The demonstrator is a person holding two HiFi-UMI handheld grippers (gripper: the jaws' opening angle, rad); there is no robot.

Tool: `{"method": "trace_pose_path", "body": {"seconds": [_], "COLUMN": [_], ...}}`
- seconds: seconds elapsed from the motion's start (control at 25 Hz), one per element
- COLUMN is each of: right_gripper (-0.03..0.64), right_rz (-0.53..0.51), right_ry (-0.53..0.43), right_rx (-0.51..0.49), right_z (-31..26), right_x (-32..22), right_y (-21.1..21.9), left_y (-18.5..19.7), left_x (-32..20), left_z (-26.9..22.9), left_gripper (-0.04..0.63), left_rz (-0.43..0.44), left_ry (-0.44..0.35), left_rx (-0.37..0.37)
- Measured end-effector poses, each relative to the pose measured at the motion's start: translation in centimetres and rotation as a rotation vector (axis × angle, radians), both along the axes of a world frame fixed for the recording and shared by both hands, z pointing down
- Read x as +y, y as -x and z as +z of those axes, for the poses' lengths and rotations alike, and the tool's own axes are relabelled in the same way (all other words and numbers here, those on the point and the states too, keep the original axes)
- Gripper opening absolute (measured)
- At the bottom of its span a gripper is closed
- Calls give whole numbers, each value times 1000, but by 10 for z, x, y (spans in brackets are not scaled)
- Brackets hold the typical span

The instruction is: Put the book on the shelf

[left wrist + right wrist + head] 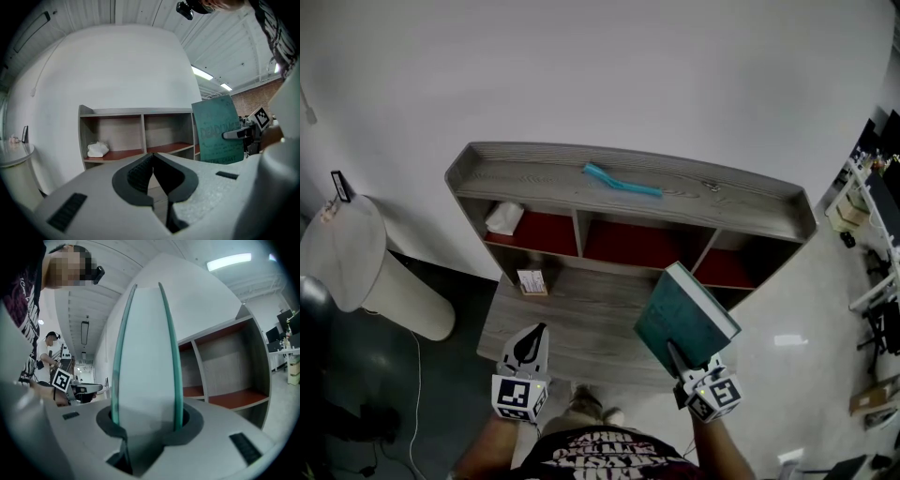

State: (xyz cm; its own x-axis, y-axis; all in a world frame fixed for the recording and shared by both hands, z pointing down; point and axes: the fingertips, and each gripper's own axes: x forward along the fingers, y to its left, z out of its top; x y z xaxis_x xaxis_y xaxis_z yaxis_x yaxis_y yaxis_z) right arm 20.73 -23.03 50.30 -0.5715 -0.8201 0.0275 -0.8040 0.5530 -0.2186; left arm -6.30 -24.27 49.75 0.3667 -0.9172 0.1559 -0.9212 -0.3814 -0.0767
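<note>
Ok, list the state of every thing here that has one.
Book: closed, held in the air, not on the shelf.
Right gripper: shut on the book.
Left gripper: shut, empty.
Shelf: open-fronted, white cloth in left compartment.

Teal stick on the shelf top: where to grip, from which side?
Probably mid-length of the teal stick, from above, jaws across its narrow width. It lies flat and slanted on the shelf top, so turn the jaws to match.

Book [675, 319] partly hides right compartment of shelf [534, 173]; small box [532, 281] print illegible.
</note>
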Motion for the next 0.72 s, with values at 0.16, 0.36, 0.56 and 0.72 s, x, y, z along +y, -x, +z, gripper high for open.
{"method": "trace_pose_path", "body": {"seconds": [0.16, 0.36, 0.56, 0.72], "right_gripper": [163, 163, 163, 163], "right_rz": [-7, -2, 0, -2], "right_ry": [-2, -1, 8, 12], "right_rx": [5, -1, 7, -24], "right_z": [-3, -5, 1, 0], "right_x": [-7, -15, -19, -21], "right_y": [3, 4, 3, 5], "left_y": [5, 2, 7, 9], "left_x": [-7, -14, -18, -17], "left_z": [2, 2, 1, 4], "left_gripper": [8, 8, 8, 8], "left_rz": [-1, 11, 3, -4], "left_ry": [9, 11, 12, 21], "left_rx": [3, -1, -9, -15]}}
